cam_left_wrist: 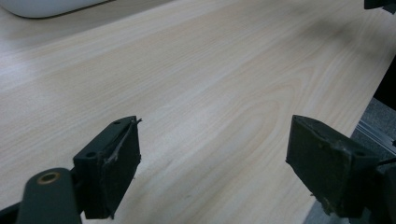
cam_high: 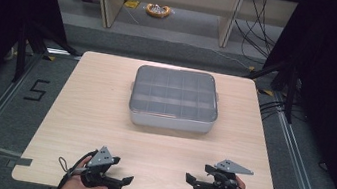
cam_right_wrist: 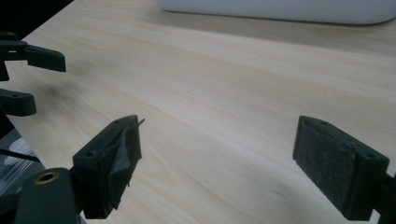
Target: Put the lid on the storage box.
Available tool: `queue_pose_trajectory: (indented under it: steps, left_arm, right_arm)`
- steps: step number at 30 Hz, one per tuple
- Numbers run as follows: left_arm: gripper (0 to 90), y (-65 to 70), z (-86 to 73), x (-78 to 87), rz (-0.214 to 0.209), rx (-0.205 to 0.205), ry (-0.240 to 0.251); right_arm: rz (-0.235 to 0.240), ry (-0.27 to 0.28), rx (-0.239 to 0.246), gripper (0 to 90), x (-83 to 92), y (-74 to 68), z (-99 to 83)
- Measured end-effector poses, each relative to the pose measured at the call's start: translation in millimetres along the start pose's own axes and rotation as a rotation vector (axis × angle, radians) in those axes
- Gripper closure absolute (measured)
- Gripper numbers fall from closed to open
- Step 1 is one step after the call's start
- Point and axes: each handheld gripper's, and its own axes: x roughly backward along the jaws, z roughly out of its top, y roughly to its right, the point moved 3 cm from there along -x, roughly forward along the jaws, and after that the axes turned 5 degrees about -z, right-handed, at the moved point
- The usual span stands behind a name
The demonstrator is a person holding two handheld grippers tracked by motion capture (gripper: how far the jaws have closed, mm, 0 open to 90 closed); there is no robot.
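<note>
Box (cam_high: 174, 99) sits mid-table, toward the far edge; grey, clear lid shut, empty compartments visible through it. Long axis runs left to right across the table (cam_high: 83, 112). Its pale near wall also shows along the top edge of the right gripper view (cam_right_wrist: 280, 9), and one corner in the left gripper view (cam_left_wrist: 46, 5).

Box lies straight ahead of both grippers, well apart from each, roughly centred between them; neither hand is clearly nearer.

Left gripper (cam_high: 122, 171): low over the near table edge, angled inward toward the right, jaws spread, nothing between them.

Right gripper (cam_high: 197, 173): low over the near edge, angled inward toward the left, jaws likewise spread and empty.

Judgement: any approach to the box means a forward reach, one hand toward each short end.
</note>
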Motion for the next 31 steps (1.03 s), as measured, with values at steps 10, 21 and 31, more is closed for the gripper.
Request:
queue_pose_trajectory:
  steps: [10, 21, 31]
  left_arm:
    - [17.0, 10.8, -8.9, 7.6, -0.010, -0.005, -0.015]
    - [17.2, 20.3, -14.0, 10.6, -0.023, -0.001, -0.043]
    - [17.3, 19.7, -13.9, 8.9, -0.020, -0.004, -0.028]
  right_arm:
    - [0.005, -0.022, -0.017, 16.3, 8.0, -9.6, -14.1]
    - [0.006, -0.042, 0.042, 16.3, 16.2, -16.3, -29.7]
    - [0.012, -0.028, 0.043, 16.3, 16.3, -14.2, -31.6]
